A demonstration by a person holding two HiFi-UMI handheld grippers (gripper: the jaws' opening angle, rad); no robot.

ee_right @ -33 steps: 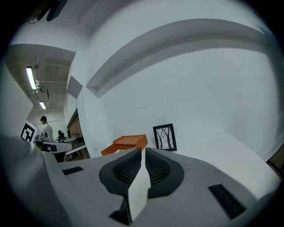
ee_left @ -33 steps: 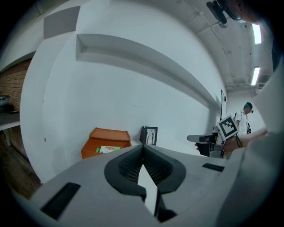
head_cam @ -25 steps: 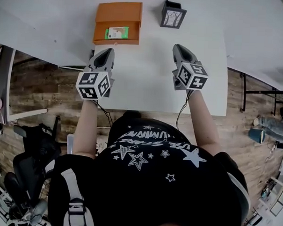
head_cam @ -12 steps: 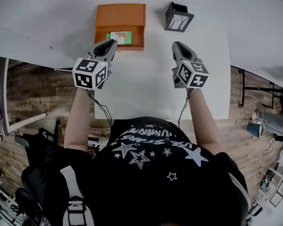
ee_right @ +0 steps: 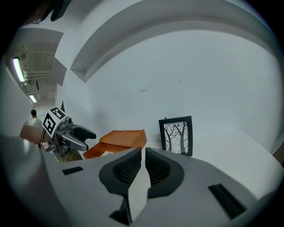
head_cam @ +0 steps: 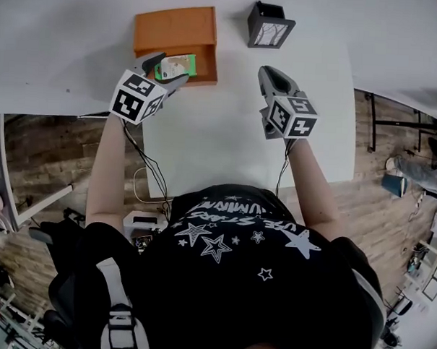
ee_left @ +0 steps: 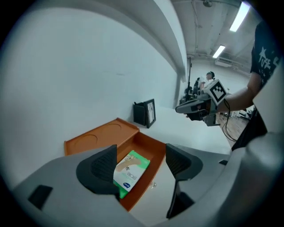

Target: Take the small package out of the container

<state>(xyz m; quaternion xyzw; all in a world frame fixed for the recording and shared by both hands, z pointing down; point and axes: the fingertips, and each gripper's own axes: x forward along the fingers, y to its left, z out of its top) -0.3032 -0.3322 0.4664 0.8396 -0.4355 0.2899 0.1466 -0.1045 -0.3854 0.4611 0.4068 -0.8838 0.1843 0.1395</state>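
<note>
An orange container stands at the table's far side, its open front tray holding a small green and white package. My left gripper hangs just over that tray with its jaws opening. In the left gripper view the package lies between the spread pads, close to the left one, and neither pad presses on it. The container's lid shows behind it. My right gripper hovers over the table to the right, its jaws shut with nothing between them.
A small black picture frame with a tree print stands right of the container, also seen from the right gripper view as the frame. The white table ends near the person's body; wooden floor lies on both sides.
My left gripper has moved forward and left to the container's tray, and its jaws have gone from shut to wide apart. The right gripper has barely moved.
</note>
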